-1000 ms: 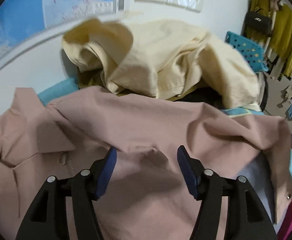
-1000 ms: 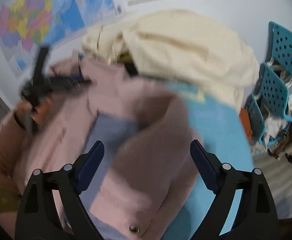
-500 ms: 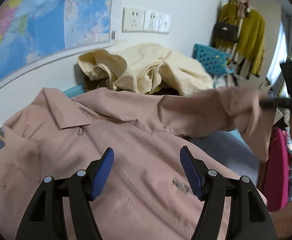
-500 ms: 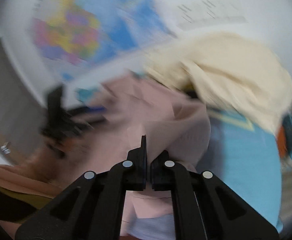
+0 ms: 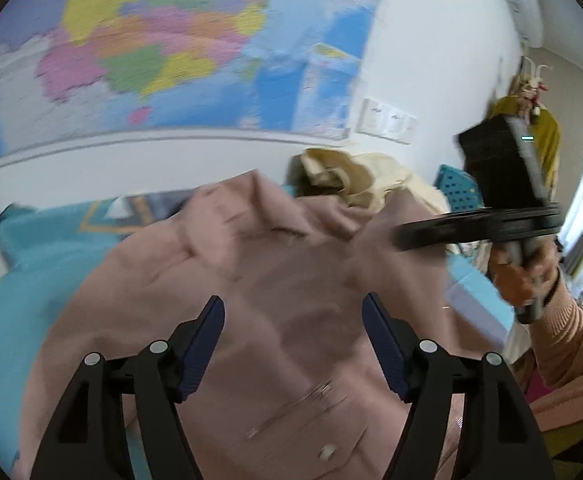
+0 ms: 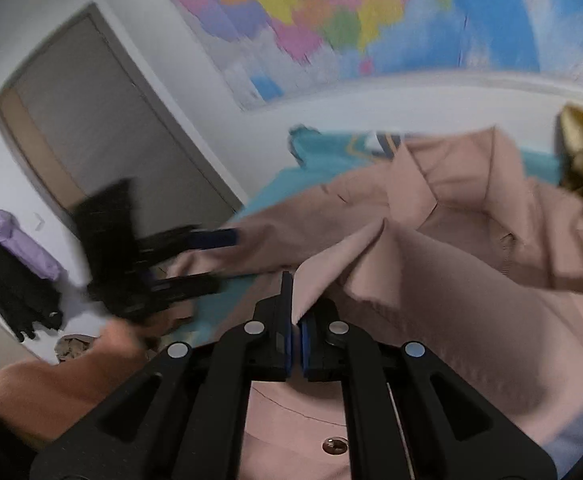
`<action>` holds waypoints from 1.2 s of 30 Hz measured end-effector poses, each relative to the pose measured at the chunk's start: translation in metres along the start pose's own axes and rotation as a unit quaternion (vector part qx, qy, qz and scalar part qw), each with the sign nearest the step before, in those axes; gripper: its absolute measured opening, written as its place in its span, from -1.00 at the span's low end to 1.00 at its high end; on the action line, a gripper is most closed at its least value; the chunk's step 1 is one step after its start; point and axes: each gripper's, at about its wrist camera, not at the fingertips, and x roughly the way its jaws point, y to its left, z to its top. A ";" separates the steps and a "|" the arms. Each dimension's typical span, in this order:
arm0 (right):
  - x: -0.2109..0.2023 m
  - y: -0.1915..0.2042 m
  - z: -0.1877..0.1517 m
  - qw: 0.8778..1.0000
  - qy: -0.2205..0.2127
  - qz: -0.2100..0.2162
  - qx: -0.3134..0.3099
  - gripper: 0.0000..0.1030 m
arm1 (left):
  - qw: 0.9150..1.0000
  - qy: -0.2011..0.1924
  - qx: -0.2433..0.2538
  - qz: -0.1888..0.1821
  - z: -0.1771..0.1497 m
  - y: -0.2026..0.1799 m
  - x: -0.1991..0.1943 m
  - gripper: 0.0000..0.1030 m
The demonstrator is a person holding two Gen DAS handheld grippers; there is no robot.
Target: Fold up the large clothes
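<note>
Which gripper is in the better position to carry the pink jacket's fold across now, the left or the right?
Right, probably. The right gripper has its jaws shut on an edge of the pink jacket. The left gripper hangs open above the cloth, holding nothing.

so i count one pink jacket (image 5: 291, 280), one cream garment (image 5: 355, 176) heaped behind it, one teal bedsheet (image 5: 47, 256), one wall map (image 5: 163, 40), two grippers, one grey door (image 6: 103, 128).
</note>
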 end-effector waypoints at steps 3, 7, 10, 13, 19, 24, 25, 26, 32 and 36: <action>0.051 -0.023 -0.005 0.998 0.041 0.002 0.047 -0.43 | 1.000 0.020 -0.009 0.001 -0.012 0.006 0.005 0.37; 0.061 -0.028 -0.013 0.997 0.054 -0.019 0.045 -0.14 | 0.998 0.067 -0.002 -0.017 -0.025 -0.004 0.038 0.38; 0.019 -0.025 -0.017 0.999 0.017 -0.041 0.019 -0.10 | 0.995 0.098 0.013 -0.024 -0.030 -0.017 0.062 0.46; -0.045 -0.039 -0.019 0.992 -0.052 -0.114 0.006 0.08 | 0.991 0.128 0.032 -0.023 -0.034 -0.029 0.088 0.48; -0.098 -0.115 -0.009 0.963 -0.055 -0.253 0.072 0.16 | 0.980 0.198 0.025 0.004 -0.038 -0.030 0.143 -0.19; -0.058 -0.168 -0.002 0.960 0.023 -0.254 0.112 -0.46 | 0.983 0.181 -0.002 -0.004 -0.032 -0.008 0.119 -0.92; -0.048 -0.173 -0.001 0.961 0.044 -0.248 0.110 -0.63 | 0.984 0.176 -0.003 -0.003 -0.030 -0.006 0.111 -0.93; -0.042 -0.173 0.001 0.961 0.051 -0.252 0.100 -0.95 | 0.985 0.170 0.002 0.006 -0.027 -0.001 0.098 -0.93; -0.070 -0.174 0.019 0.951 -0.011 -0.288 0.109 -0.95 | 0.982 0.163 0.018 0.097 -0.010 0.032 0.059 -0.85; -0.066 -0.185 0.015 0.949 -0.013 -0.288 0.129 -0.89 | 0.972 0.178 -0.005 0.153 -0.008 0.060 0.071 -0.10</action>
